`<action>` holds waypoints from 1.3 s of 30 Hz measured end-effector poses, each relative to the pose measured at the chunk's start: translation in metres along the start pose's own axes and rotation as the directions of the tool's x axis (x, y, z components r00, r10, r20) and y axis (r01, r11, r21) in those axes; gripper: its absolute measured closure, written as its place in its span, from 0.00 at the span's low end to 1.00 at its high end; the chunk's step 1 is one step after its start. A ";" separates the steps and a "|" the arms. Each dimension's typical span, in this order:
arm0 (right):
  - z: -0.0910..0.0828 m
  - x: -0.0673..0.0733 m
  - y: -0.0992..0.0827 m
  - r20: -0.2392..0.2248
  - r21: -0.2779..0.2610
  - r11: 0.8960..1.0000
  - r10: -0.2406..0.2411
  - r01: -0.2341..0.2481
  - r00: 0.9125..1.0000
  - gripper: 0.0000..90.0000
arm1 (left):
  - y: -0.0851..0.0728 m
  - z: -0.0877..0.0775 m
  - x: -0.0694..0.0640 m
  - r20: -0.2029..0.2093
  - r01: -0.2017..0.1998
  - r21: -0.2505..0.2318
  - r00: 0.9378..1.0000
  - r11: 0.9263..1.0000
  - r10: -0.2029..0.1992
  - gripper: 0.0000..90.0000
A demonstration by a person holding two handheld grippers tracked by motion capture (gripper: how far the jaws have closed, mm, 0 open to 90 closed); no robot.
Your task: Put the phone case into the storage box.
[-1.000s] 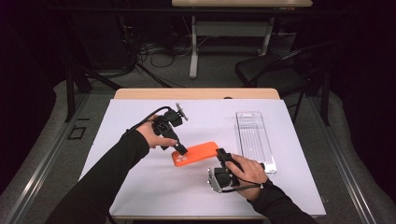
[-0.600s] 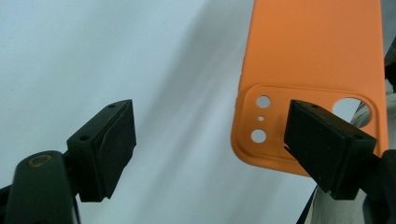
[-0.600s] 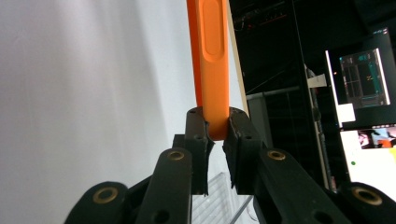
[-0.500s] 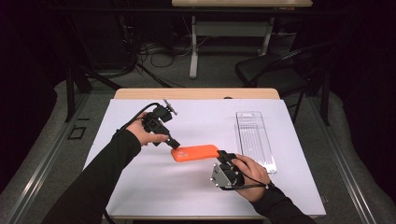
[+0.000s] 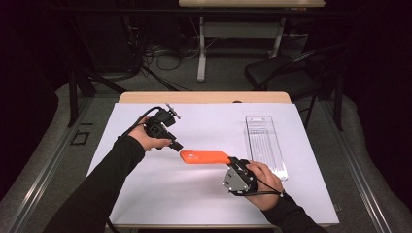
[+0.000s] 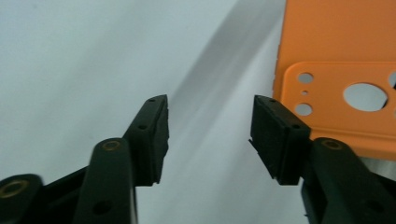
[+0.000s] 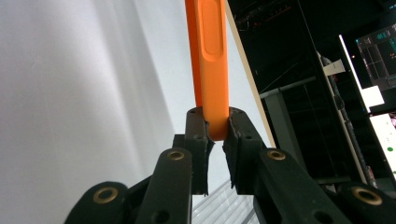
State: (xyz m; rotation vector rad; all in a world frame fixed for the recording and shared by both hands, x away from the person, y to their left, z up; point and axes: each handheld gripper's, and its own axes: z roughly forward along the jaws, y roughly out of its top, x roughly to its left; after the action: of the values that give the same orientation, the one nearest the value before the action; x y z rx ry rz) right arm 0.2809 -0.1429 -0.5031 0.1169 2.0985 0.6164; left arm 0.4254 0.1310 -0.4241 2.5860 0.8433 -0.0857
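Here the right tool (image 5: 232, 165) clamps the orange phone case (image 5: 204, 157); the left tool (image 5: 178, 146), jaws just narrowed yet empty, sits just beside it.

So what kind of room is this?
Probably a lab or recording studio: a white-covered wooden table under dark surroundings, loose black cables on the floor, and a lit computer monitor.

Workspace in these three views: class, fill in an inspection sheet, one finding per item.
Surface: white sheet over a wooden table.
Job's things: orange plastic phone case, held off the sheet.
Clutter: clear plastic tray on the right.
Grippers: right gripper shut on the case's end; left gripper empty, jaws just been closing, beside the case's camera-hole end.
Cables: black cable trails from left gripper.
Surroundings: black chair, dark room.
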 end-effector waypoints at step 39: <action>0.004 -0.017 -0.016 -0.151 -0.109 0.864 0.474 -0.491 0.867 0.90 | -0.037 0.006 -0.021 -0.074 -0.028 -0.386 0.997 0.922 0.000 1.00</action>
State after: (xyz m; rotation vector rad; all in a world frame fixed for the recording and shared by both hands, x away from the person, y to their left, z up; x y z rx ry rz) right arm 0.2966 -0.1604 -0.4993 0.5517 2.1386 1.0979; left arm 0.3878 0.1440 -0.4389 2.2310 0.7769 0.1657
